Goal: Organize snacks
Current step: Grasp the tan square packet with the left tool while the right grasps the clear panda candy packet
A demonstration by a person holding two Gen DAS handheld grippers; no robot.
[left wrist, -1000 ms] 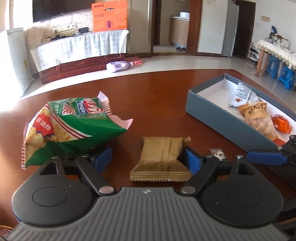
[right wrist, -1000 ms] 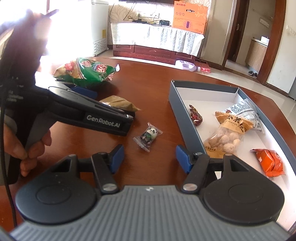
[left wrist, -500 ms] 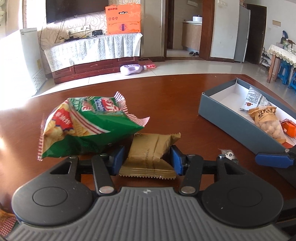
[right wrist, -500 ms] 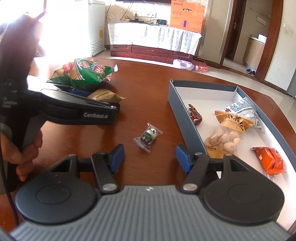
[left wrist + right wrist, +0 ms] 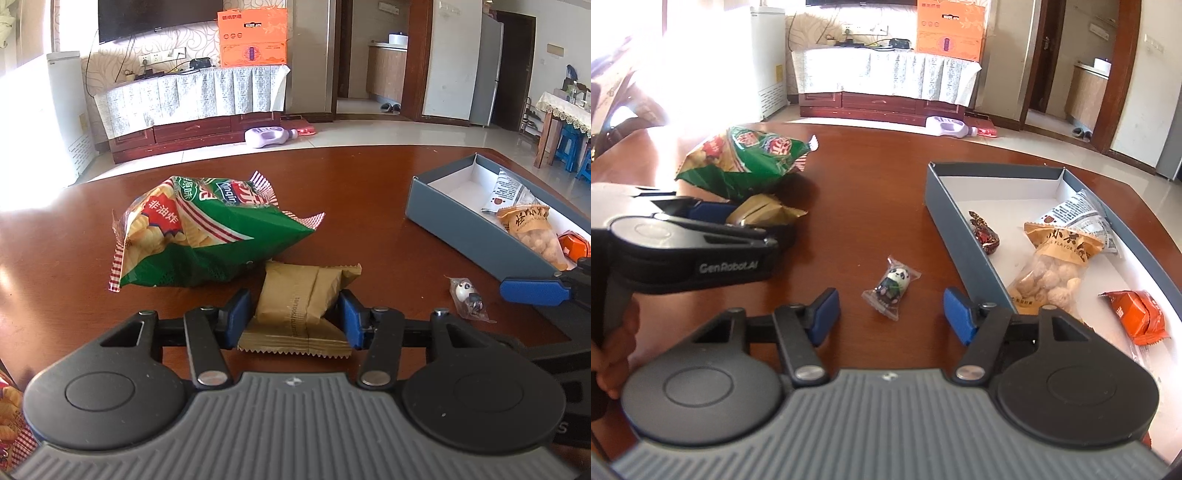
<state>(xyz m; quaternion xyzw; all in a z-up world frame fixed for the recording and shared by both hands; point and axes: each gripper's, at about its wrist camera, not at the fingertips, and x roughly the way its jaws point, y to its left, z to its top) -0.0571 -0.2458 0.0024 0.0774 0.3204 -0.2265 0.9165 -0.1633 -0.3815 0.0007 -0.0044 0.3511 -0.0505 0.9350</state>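
My left gripper (image 5: 293, 310) is shut on a tan snack packet (image 5: 299, 295), its blue pads pressing both sides of it on the brown table (image 5: 369, 192). A green chip bag (image 5: 207, 236) lies just behind the packet, touching it. My right gripper (image 5: 890, 317) stands open low over the table. A small panda candy (image 5: 892, 286) lies just ahead of its fingertips, untouched. To the right sits a grey box (image 5: 960, 236) holding several snacks: a nut bag (image 5: 1052, 273), an orange packet (image 5: 1137, 314), a dark candy and a white packet.
A hand (image 5: 613, 354) grips the left tool's handle at the left edge of the right wrist view. One blue finger of the right gripper (image 5: 532, 291) shows beside the box. Another snack bag (image 5: 11, 417) peeks in at the lower left.
The left jaws have closed from wide apart onto the tan packet, and the left gripper has shifted sideways across the table. The right gripper has stayed put over the panda candy.
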